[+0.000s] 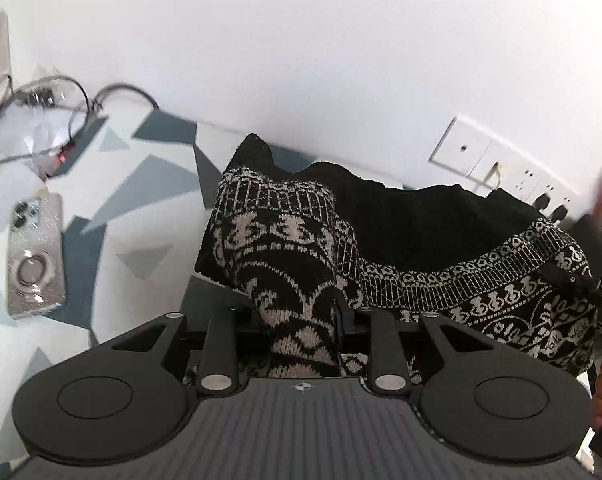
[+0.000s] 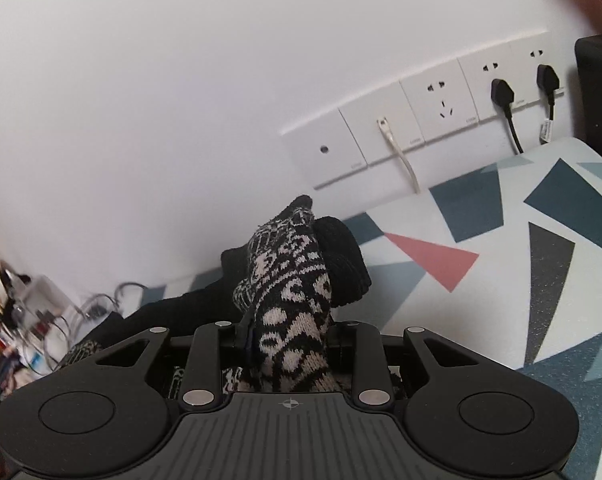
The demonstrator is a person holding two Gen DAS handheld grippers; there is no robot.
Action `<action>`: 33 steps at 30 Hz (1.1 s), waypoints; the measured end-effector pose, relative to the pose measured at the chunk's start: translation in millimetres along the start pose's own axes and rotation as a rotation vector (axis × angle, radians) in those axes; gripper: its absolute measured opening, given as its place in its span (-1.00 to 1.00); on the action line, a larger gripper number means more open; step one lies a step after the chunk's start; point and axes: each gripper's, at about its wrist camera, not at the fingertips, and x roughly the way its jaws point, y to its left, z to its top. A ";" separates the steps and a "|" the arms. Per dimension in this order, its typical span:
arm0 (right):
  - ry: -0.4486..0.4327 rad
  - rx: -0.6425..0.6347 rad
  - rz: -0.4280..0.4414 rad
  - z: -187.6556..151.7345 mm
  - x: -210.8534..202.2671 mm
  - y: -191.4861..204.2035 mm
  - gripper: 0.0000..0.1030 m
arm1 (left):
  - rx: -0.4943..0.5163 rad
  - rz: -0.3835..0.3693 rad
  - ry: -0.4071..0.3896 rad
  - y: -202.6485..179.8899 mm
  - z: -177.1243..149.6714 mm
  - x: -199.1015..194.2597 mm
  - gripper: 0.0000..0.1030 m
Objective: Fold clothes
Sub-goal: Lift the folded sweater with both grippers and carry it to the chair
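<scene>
A black knitted garment with a cream pattern [image 1: 401, 248] hangs between my two grippers above a table with a geometric cloth [image 1: 133, 184]. My left gripper [image 1: 303, 324] is shut on a bunched patterned edge of it. My right gripper [image 2: 289, 332] is shut on another patterned part [image 2: 289, 280], which stands up between the jaws. The fingertips of both are hidden by the fabric. The right gripper also shows at the right edge of the left wrist view [image 1: 593, 288].
A phone in a clear case [image 1: 35, 256] lies on the cloth at the left. Cables [image 1: 61, 96] lie at the back left. Wall sockets with black plugs [image 2: 501, 92] are on the white wall. Clutter [image 2: 9, 320] sits at the far left.
</scene>
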 end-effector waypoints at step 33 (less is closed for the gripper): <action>0.515 -0.487 0.771 -255.0 -105.2 395.2 -0.52 | -0.585 0.777 -0.330 224.7 -291.0 -470.2 -0.46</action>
